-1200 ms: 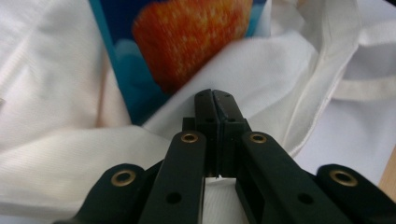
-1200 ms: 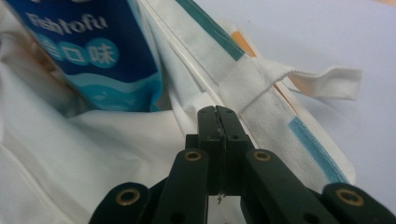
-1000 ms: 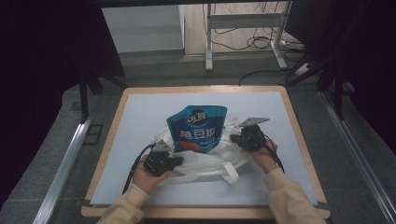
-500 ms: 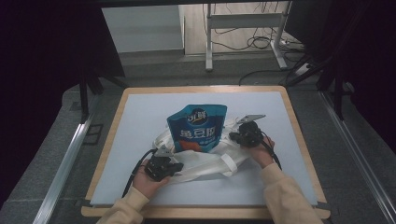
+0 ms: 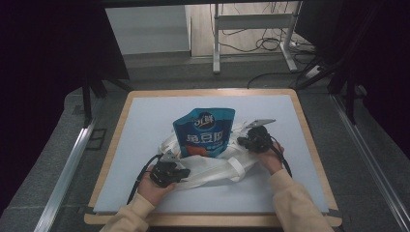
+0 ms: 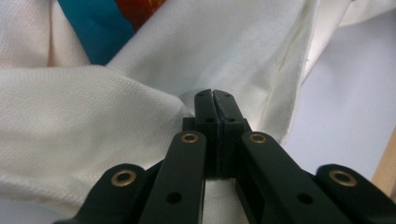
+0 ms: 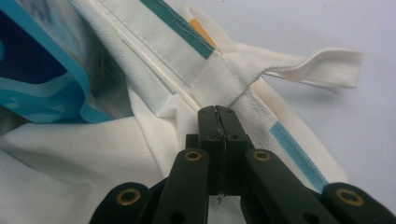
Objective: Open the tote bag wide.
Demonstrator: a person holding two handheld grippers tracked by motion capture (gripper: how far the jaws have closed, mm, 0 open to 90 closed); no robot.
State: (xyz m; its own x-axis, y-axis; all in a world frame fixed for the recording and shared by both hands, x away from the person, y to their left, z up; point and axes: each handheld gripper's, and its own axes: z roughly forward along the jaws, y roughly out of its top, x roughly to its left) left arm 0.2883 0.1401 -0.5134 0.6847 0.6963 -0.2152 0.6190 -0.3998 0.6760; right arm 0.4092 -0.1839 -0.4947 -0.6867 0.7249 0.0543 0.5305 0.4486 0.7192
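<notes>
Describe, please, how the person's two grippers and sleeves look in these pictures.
Both the left gripper and the right gripper are black, each trailing a black cable. Up close, their paired jaws are flat black bars on linkage arms with brass-coloured rivets. A grey plate tops the right one. The sleeves are pale cream.

Far half of my mat (image 5: 145, 121): bare, free passage | centre: upright blue pouch (image 5: 207, 130) blocks any straight crossing | around it: crumpled white bag (image 5: 212, 166) with loose strap loops (image 5: 237, 169), snag risk | near strip by table edge (image 5: 212, 220): open, my forearms lie across it.
</notes>
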